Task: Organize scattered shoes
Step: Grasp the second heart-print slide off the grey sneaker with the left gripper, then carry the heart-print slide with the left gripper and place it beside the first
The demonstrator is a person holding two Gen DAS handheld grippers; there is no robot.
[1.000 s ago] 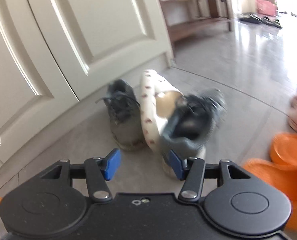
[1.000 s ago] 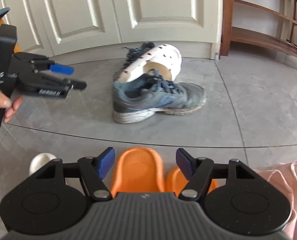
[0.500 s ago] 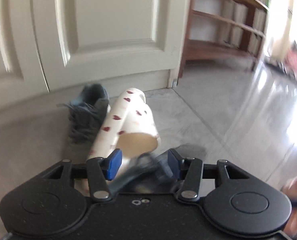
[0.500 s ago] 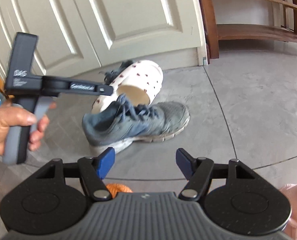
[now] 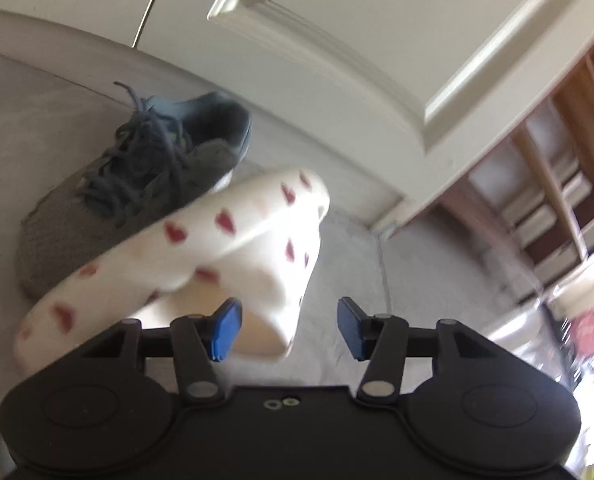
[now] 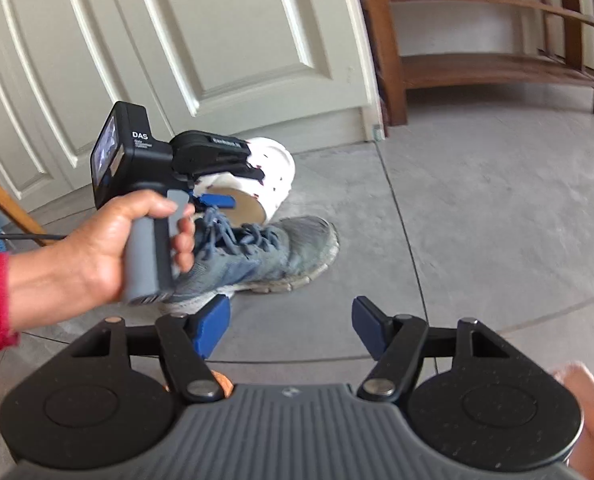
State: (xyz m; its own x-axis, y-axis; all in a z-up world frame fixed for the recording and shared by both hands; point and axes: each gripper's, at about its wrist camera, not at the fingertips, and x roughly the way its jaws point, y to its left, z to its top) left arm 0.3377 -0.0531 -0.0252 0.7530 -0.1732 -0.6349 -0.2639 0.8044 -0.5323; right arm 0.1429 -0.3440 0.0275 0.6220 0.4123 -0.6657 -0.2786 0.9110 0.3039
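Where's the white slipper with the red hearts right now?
The white heart-print slipper lies tilted between the two grey sneakers on the floor by the cream door, its strap between the left gripper's opening jaws.

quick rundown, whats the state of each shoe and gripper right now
white slipper: tipped on its edge, leaning on the far sneaker
far sneaker: upright on the floor, by the door
near sneaker: upright on its sole, laces loose
left gripper: jaws opening, one finger inside the slipper's opening, nothing gripped
right gripper: open, empty, above the floor
shelf: bare, no shoes visible on it
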